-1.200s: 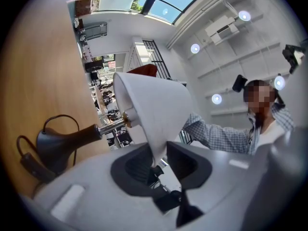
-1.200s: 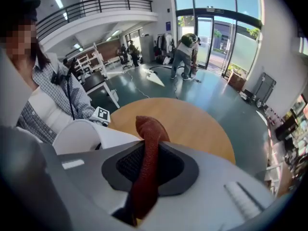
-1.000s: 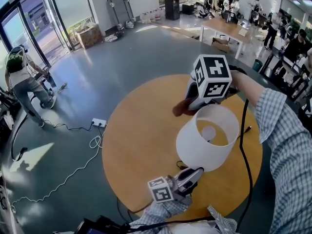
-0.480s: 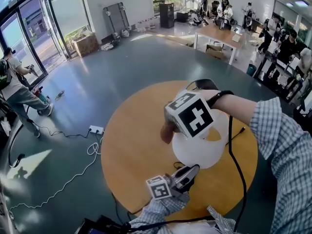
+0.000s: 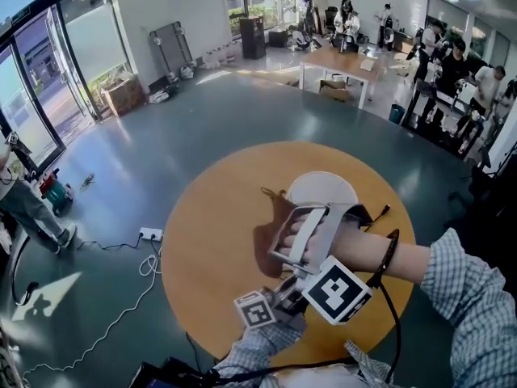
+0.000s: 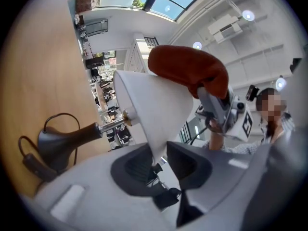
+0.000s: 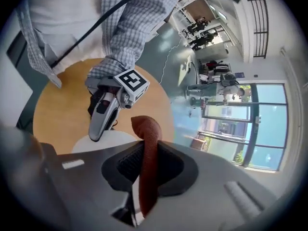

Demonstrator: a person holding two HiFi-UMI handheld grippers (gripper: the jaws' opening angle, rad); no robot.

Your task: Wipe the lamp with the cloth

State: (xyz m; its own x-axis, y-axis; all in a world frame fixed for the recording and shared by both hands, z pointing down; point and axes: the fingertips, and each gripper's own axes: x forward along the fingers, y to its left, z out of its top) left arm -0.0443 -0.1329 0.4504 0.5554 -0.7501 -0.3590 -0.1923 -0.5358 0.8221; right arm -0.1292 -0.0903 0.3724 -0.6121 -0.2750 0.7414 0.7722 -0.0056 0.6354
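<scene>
1. Lamp (image 5: pixel 323 189) stands on the round wooden desk (image 5: pixel 206 249), on the person's side of it. Its white shade shows just beyond the right hand in the head view, and its dark base (image 6: pixel 57 146) rests on the wood in the left gripper view
2. Left claw (image 6: pixel 159 163) is closed on the rim of the shade, with the thin edge pinched between its pads
3. Rust-brown cloth (image 7: pixel 147 129) is clamped in the right claw (image 7: pixel 147 154), a fold standing up past the tips. In the left gripper view the bunched cloth lies against the outer face of the shade
4. Wiping looks to be under way, with one claw steadying the shade and the other rubbing it
5. Pressing too hard with the cloth could probably dent or crease the shade, since only one point of the rim is braced
6. A sideways stroke could likely tip the lamp on its small base, or twist the shade on its stem
7. The rim might slip out of the left claw if a stroke drags the shade away from the pinch
8. The lamp's cord (image 6: pixel 30 154) loops beside the base; any pull on it would shift the lamp
</scene>
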